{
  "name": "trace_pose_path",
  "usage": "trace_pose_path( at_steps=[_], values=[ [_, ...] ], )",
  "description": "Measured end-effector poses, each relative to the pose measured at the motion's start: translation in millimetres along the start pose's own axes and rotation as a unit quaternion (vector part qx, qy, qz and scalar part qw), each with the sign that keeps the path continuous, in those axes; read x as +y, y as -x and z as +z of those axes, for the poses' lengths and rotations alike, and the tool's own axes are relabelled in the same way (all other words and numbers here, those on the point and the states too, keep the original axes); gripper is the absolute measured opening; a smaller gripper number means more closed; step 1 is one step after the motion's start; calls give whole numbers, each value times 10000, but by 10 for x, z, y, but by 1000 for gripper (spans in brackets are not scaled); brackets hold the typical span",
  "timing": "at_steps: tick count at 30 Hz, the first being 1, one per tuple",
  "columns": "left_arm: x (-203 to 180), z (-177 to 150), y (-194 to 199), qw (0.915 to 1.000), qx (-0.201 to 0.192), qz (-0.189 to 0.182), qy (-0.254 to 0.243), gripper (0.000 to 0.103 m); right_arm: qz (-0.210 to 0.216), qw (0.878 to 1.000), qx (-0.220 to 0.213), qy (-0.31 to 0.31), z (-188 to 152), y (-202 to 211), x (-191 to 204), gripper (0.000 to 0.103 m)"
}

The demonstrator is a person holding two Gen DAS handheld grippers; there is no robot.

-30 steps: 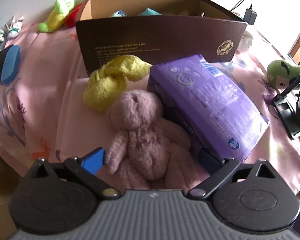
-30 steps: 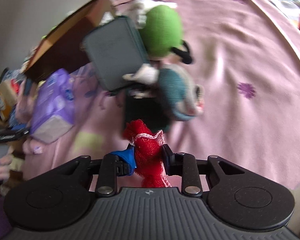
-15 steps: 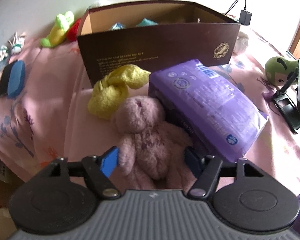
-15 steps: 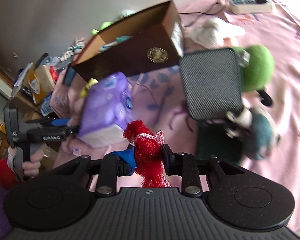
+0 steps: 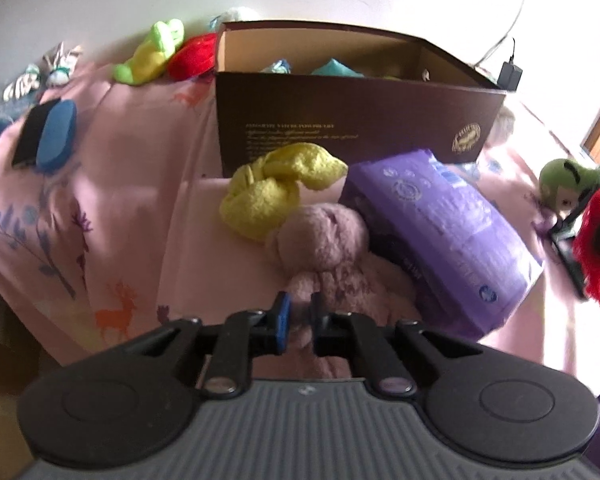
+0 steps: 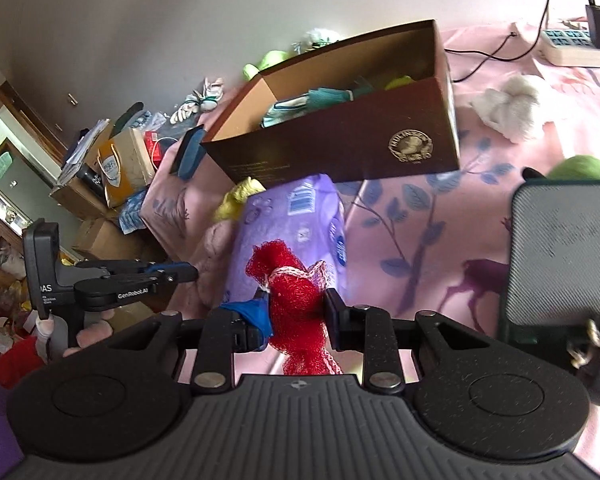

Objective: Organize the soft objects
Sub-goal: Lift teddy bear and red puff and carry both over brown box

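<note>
Left gripper (image 5: pixel 298 316): jaws closing, pinching a limb of the pink plush bunny (image 5: pixel 328 248); a second ago they stood wide apart either side of its lower body. Bunny lies on the pink bedsheet (image 5: pixel 132 216), long axis running from the gripper up and away, head toward the brown box (image 5: pixel 356 120). Head touches the yellow plush (image 5: pixel 272 192) at left; the purple pack (image 5: pixel 444 232) lies against its right side, long axis slanting from the box down to the right.

Right gripper (image 6: pixel 296 314): clamped on the red mesh cloth (image 6: pixel 296 296), same grip as before. Cloth stands upright between the pads, bunched top above, tail hanging below. Since the earlier frame this view has swung from the green plush (image 6: pixel 580 166) and grey stand (image 6: pixel 560 256) over to the purple pack and box. Box is open on top, teal and green soft items inside. The left gripper also shows at the left of this view, a hand (image 6: pixel 88 330) on its handle.
</note>
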State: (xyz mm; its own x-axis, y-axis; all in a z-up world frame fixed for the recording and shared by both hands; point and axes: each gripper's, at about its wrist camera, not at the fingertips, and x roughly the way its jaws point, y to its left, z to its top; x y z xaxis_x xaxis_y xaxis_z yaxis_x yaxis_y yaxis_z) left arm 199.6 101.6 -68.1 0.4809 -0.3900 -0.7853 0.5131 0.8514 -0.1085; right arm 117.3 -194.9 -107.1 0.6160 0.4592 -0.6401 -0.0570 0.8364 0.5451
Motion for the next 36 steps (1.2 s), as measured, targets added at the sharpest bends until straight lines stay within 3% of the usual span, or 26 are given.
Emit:
trace_pose_path(
  at_steps=[1, 3, 5, 7, 14, 20, 30, 36],
  values=[
    [26, 6, -39, 10000, 41, -61, 63, 21, 4, 10000, -5, 10, 11, -12, 12, 9],
    [65, 28, -58, 9998, 7, -85, 186, 28, -11, 10000, -28, 52, 21, -14, 40, 9],
    [156, 54, -24, 9985, -50, -344, 413, 53, -34, 10000, -69, 41, 22, 1, 49, 9],
    [217, 73, 15, 9964, -114, -630, 551, 53, -83, 9999, -99, 5, 20, 14, 40, 9],
    [131, 191, -205, 9960, 76, -730, 510, 53, -229, 9995, -163, -121, 12, 34, 6, 9],
    [82, 259, -414, 9951, 239, -691, 672, 54, -303, 9991, -210, -198, 0, 33, -11, 9],
    [37, 275, -499, 9957, 142, -525, 744, 58, -286, 9992, -203, -194, 28, -37, 11, 10],
    [91, 248, -435, 9945, 53, -507, 916, 50, -243, 9993, -216, -157, 75, -61, 21, 10]
  ],
)
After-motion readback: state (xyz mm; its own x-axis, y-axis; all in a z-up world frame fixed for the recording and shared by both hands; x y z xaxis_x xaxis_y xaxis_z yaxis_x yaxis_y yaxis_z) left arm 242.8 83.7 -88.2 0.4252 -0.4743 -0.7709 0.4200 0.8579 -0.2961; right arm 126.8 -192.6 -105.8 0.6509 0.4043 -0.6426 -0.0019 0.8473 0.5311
